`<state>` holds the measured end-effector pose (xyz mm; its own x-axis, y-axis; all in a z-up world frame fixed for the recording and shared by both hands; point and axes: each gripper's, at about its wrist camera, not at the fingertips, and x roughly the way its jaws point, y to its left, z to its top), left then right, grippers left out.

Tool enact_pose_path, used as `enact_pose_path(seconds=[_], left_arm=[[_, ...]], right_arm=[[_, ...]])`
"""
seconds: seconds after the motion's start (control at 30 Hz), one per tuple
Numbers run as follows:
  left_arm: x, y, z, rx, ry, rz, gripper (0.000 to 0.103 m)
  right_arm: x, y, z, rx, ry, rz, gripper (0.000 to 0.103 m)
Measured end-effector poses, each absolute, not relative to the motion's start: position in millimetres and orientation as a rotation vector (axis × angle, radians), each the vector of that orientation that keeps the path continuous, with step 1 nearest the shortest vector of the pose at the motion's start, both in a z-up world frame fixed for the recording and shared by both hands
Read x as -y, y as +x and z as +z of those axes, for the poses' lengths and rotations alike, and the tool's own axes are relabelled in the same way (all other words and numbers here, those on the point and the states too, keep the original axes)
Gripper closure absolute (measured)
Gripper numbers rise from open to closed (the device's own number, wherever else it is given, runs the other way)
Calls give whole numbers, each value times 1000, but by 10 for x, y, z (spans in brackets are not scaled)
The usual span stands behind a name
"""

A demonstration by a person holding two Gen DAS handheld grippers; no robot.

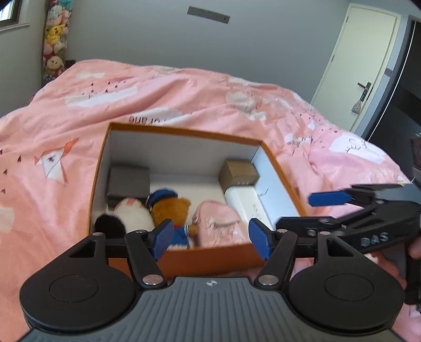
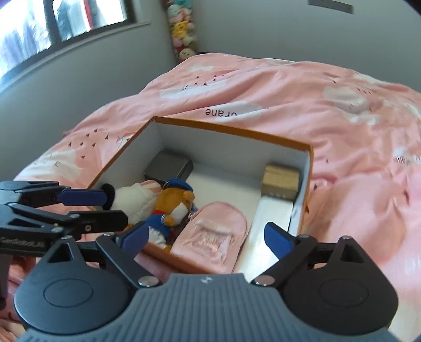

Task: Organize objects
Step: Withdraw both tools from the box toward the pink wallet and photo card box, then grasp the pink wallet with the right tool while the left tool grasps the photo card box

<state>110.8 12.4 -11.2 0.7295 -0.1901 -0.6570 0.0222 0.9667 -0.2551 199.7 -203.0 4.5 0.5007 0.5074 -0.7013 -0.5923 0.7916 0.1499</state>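
An orange box (image 1: 184,130) (image 2: 231,129) with a white inside lies open on the bed. It holds a grey case (image 1: 129,181), a brown carton (image 1: 238,172), a long white box (image 1: 242,200), a pink pouch (image 1: 218,223) (image 2: 213,231), a brown bear (image 1: 171,207) (image 2: 173,202) in a blue cap, and a white plush (image 1: 134,214). My left gripper (image 1: 211,238) hovers open over the box's near wall, with nothing between its pads. My right gripper (image 2: 206,236) is open above the near right corner, also holding nothing. Each gripper shows at the edge of the other's view.
A pink duvet (image 1: 184,92) covers the bed all around the box. A column of plush toys (image 1: 55,39) stands in the far corner. There is a closed door (image 1: 360,52) at the right and a window (image 2: 52,23) on the left wall.
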Motion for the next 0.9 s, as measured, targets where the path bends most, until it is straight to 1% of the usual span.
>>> enact_pose_path(seconds=[0.07,0.23,0.27,0.3,0.33,0.37,0.4,0.43,0.47,0.6,0.73,0.8,0.83,0.9], left_arm=[[-156,1077,-165,-784,-271,-140,27],[-217,999,-433,-955,-363,-151,27],[-212,992,-491,-1003,-368,-157,29],[-192,991,-543,-1056,-357,-181,35],[-165,975,-582,-1095,-342,-209,36],[-140,937,-615,-1114,-329,-222,38],[-105,900,-634,-1132,-308,-225,38],[-64,866,-654,-1153,-280,-232,38],[-33,832,-676,-1172,-257,-242,38],[24,737,-791,-1264,-237,-271,38],[27,601,-848,-1323,-240,-309,36],[40,523,-871,-1352,-211,-334,30],[53,493,-889,-1368,-190,-346,30],[94,483,-942,-1394,-156,-356,29]], right_arm=[[2084,1865,21,-821,-89,640,7],[2222,1560,-141,-861,-52,573,7],[2220,1493,-209,-875,-59,561,7],[2210,1435,-278,-898,-74,555,8],[2203,1374,-350,-928,-88,554,11],[2199,1322,-417,-958,-94,552,19],[2195,1277,-482,-992,-96,552,23],[2194,1238,-545,-1031,-97,554,31],[2197,1206,-606,-1072,-88,557,33],[2297,1109,-806,-1202,30,580,34],[2336,1008,-880,-1255,70,584,34],[2321,959,-880,-1273,73,614,29],[2288,945,-878,-1288,64,638,26],[2197,872,-902,-1312,-7,666,24]])
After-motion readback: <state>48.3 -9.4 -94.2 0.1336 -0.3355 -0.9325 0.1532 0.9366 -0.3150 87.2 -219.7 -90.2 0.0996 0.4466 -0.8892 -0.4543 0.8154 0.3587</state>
